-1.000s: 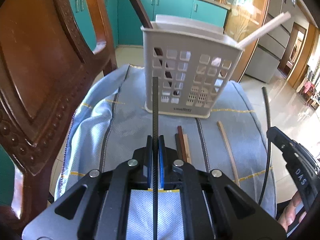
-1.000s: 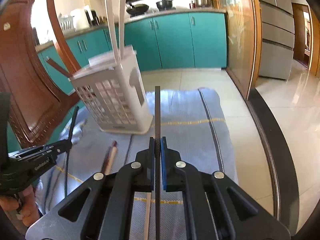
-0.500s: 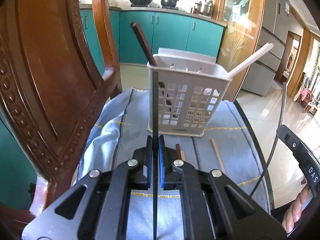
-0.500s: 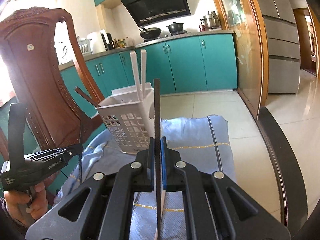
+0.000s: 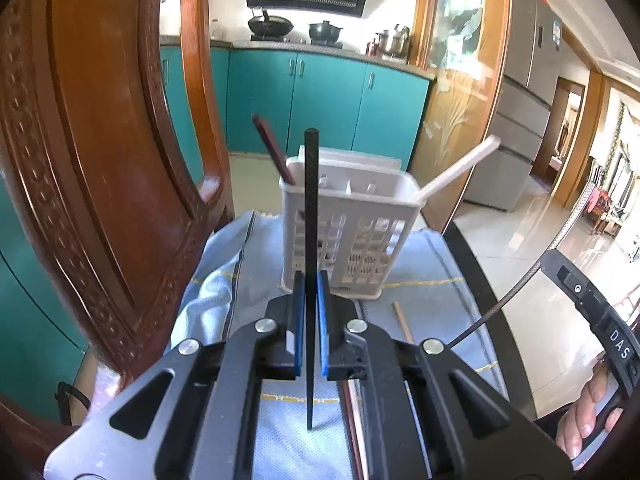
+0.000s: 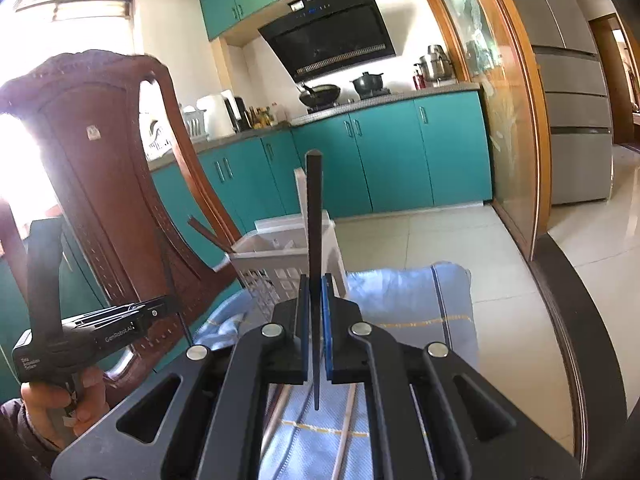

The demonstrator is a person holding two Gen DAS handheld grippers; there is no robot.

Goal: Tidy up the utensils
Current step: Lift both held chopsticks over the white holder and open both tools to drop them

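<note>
- We find the left gripper (image 5: 309, 322) with its jaws pinching a black textured chopstick (image 5: 310, 208), which stands up past them.
- The right gripper (image 6: 316, 326) likewise pinches a second black chopstick (image 6: 314, 216).
- The white perforated plastic utensil basket (image 5: 352, 236) stands on the blue cloth-covered surface (image 5: 248, 264) ahead of and below both jaws, holding a brown chopstick (image 5: 272, 148) and a white one (image 5: 456, 168).
- Step judged: carrying the pair to the basket. Next: bring the lower tips over the rim, then release.
- Loose chopsticks (image 5: 402, 320) remain beneath the jaws.

both grippers (image 5: 308, 280) (image 6: 316, 284) w/ chopsticks now raised higher.
</note>
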